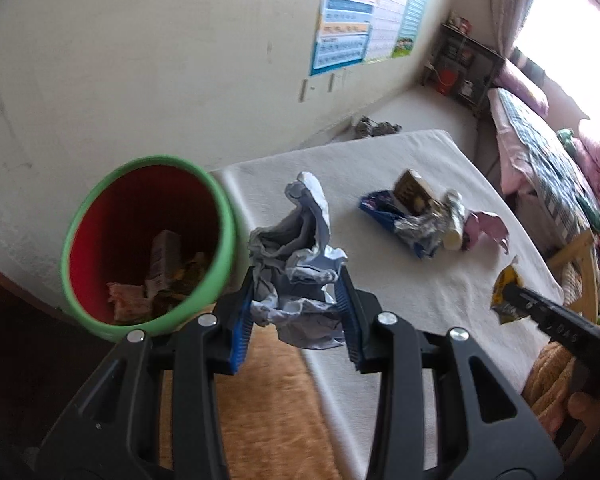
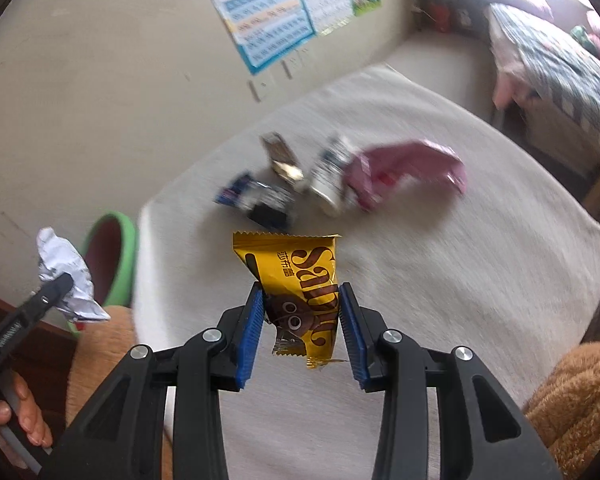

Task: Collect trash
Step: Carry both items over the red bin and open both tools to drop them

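My left gripper [image 1: 299, 280] is shut on a crumpled white paper [image 1: 296, 264] and holds it in the air just right of a red bin with a green rim [image 1: 148, 240]. The bin holds several wrappers. My right gripper [image 2: 302, 300] is shut on a yellow snack wrapper [image 2: 296, 284] and holds it above the white table [image 2: 460, 260]. The same wrapper [image 1: 506, 292] shows at the right of the left wrist view. The paper [image 2: 66, 276] and the bin [image 2: 112, 256] show at the left of the right wrist view.
A pile of trash lies mid-table: a blue wrapper [image 1: 384, 208], a brown packet [image 1: 414, 192], a small bottle [image 1: 454, 224] and pink paper [image 1: 486, 228]. A bed [image 1: 552, 152] stands at the right, a poster-hung wall behind. A brown fuzzy cushion [image 2: 572, 400] is near right.
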`<act>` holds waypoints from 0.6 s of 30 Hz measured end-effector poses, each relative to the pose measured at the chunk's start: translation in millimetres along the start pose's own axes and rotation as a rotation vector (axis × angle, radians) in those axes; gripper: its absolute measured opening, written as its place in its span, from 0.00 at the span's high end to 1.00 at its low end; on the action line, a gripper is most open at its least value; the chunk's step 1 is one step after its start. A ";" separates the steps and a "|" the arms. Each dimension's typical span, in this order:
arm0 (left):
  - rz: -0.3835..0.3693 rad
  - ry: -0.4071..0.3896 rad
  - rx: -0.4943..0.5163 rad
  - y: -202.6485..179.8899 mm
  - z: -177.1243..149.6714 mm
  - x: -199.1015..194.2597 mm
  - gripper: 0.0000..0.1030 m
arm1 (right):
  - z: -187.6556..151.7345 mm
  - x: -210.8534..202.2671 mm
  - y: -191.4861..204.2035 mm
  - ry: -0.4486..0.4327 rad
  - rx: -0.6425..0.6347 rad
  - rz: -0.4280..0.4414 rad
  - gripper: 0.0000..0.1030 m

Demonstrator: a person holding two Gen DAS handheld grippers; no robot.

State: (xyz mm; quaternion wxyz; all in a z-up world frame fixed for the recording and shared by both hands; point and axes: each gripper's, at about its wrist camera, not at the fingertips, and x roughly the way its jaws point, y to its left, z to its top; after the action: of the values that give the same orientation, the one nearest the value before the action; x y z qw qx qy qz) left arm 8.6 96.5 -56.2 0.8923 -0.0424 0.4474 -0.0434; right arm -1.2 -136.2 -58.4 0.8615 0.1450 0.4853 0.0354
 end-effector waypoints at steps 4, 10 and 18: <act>0.036 -0.007 -0.046 25.7 0.0 -4.5 0.64 | 13.9 -3.8 28.8 -0.022 -0.051 0.036 0.64; 0.085 -0.023 -0.108 64.3 3.5 -8.6 0.64 | 28.3 -0.7 75.0 -0.028 -0.137 0.084 0.64; 0.126 -0.033 -0.171 103.5 4.9 -9.8 0.64 | 33.8 17.7 139.7 0.001 -0.236 0.154 0.64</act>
State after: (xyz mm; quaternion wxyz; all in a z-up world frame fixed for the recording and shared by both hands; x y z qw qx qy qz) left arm 10.7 200.6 -57.3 0.8937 -0.0907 0.4364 0.0516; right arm 47.8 -6.4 -16.8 0.8671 0.0798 0.4655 0.1583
